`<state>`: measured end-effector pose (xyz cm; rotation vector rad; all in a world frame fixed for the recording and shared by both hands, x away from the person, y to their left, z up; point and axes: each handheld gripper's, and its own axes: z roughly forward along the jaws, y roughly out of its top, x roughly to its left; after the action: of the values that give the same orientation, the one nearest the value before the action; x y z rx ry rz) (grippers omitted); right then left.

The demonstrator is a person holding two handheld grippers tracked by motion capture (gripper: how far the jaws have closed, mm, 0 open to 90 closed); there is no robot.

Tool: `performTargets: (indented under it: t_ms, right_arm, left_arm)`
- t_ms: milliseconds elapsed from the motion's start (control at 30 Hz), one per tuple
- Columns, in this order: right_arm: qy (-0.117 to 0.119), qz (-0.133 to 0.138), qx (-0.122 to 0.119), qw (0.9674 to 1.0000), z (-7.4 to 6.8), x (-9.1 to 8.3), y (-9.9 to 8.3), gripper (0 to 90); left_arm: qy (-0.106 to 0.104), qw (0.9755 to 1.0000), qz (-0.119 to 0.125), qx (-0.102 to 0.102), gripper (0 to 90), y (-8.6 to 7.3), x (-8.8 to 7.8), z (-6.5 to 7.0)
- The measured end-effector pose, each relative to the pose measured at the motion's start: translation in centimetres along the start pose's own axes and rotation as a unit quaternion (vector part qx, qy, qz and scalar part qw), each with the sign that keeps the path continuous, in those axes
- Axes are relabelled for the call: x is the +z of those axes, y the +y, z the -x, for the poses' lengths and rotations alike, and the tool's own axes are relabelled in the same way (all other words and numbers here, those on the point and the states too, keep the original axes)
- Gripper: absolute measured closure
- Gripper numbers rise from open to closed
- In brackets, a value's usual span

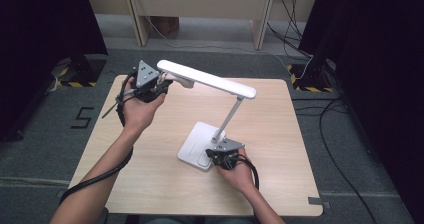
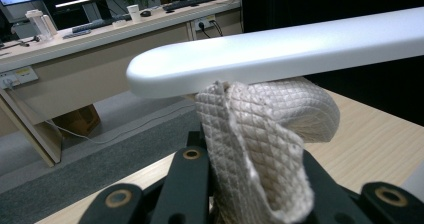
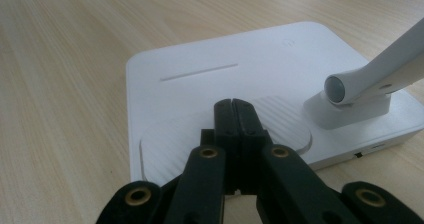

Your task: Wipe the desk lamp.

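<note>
Lamp head [image 1: 206,79] slants across table; left tongs [image 1: 161,85] pinching cloth [image 2: 260,144], right tongs [image 1: 220,157] pressed together.

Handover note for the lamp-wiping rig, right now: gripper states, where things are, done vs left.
Left hand-held gripper: shut on a quilted beige cloth, which sits up against the underside of the lamp head near its rounded free end.
Right hand-held gripper: jaws shut, empty, tips on the ribbed pad of the lamp base, seemingly steadying it.
The white desk lamp stands on the wooden table, arm tilted, head stretched toward the left hand.
Done: cloth picked up, lamp braced, cloth at the head.
Left: probably wiping along the head; how much is wiped already can't be told.
</note>
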<state>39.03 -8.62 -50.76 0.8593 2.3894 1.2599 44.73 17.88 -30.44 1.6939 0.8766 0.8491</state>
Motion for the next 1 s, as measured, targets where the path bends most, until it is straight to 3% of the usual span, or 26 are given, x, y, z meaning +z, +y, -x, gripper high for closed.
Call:
performTargets:
  t_ms: [1000]
  right_arm:
    - [-0.001, -0.001, -0.001, 1.0000, 0.0, 0.0, 0.0, 90.0]
  left_arm:
    - [-0.017, 0.9996, 0.001, 0.023, 81.2, 0.6, 0.0, 2.2]
